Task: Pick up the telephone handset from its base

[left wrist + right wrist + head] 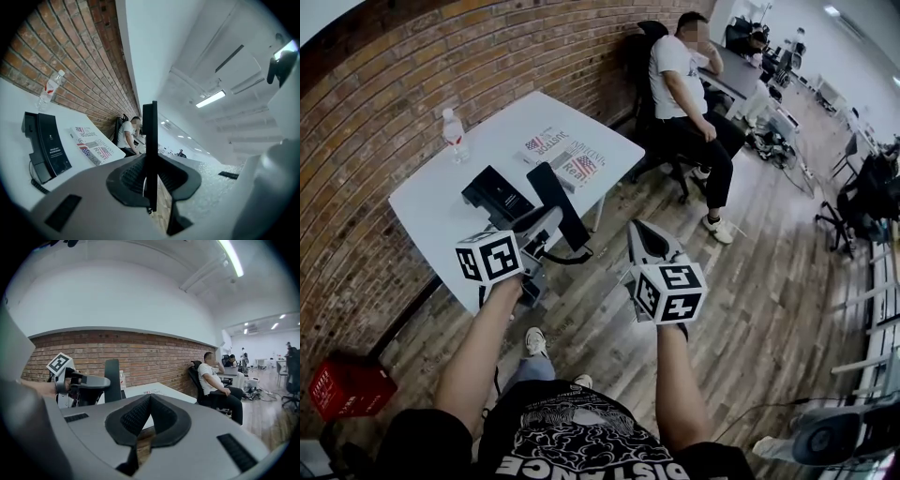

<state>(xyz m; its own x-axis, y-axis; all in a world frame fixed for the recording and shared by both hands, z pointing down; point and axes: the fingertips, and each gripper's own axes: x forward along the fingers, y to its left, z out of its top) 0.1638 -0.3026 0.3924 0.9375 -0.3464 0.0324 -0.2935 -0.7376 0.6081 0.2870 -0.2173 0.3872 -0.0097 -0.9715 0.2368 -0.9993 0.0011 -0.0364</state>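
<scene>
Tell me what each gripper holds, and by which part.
The left gripper holds the flat black telephone handset, its jaws pinching the broad faces near mid-length. The right gripper holds nothing; its jaws are together.

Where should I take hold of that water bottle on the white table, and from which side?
Grip the water bottle around its straight middle, at the red label, with the jaws level. It stands upright on the table close to the brick wall, so come from the open table side. The narrow cap would probably give a poorer hold.
</scene>
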